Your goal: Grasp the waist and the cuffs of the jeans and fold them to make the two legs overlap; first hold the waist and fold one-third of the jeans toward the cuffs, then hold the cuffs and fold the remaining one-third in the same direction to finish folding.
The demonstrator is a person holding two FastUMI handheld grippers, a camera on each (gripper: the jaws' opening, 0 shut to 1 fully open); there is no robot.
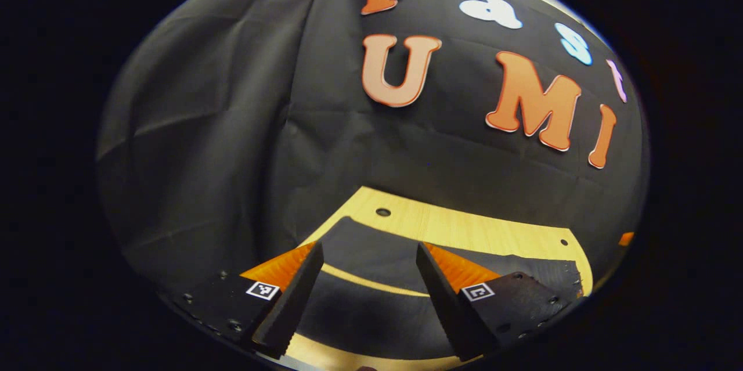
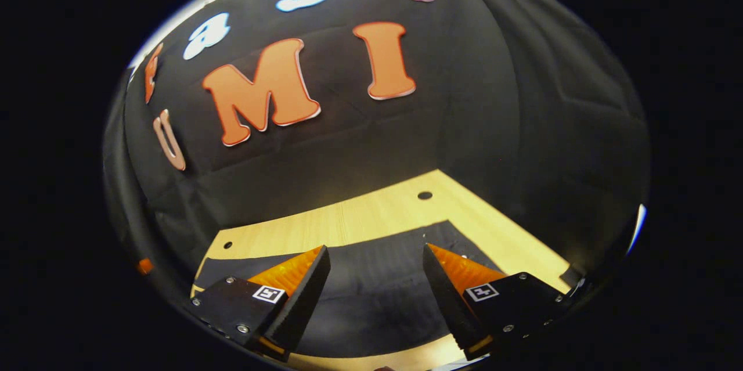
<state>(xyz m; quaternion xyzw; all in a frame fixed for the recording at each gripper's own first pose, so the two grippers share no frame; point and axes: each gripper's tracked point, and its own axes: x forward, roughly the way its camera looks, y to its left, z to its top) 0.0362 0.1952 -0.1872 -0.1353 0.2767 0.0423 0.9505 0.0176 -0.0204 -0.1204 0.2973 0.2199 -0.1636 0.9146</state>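
Note:
Dark jeans [image 1: 371, 252] lie flat on the light wooden table [image 1: 464, 226]. In the left gripper view two dark panels show, parted by a thin curved strip of bare wood, and a rough hem edge [image 1: 576, 279] lies at the right. My left gripper [image 1: 369, 246] hovers open just above the cloth, holding nothing. In the right gripper view the jeans [image 2: 377, 295] spread under and between the fingers as one flat panel with a straight far edge. My right gripper [image 2: 377, 248] is open too, with nothing between its fingers.
The table [image 2: 360, 214] ends at the black cloth wall behind and at both sides. Small round holes [image 1: 383, 212] [image 2: 425, 195] mark its far corners. A small orange shape [image 1: 626, 237] [image 2: 144, 266] sits at the table's side edge; I cannot tell what it is.

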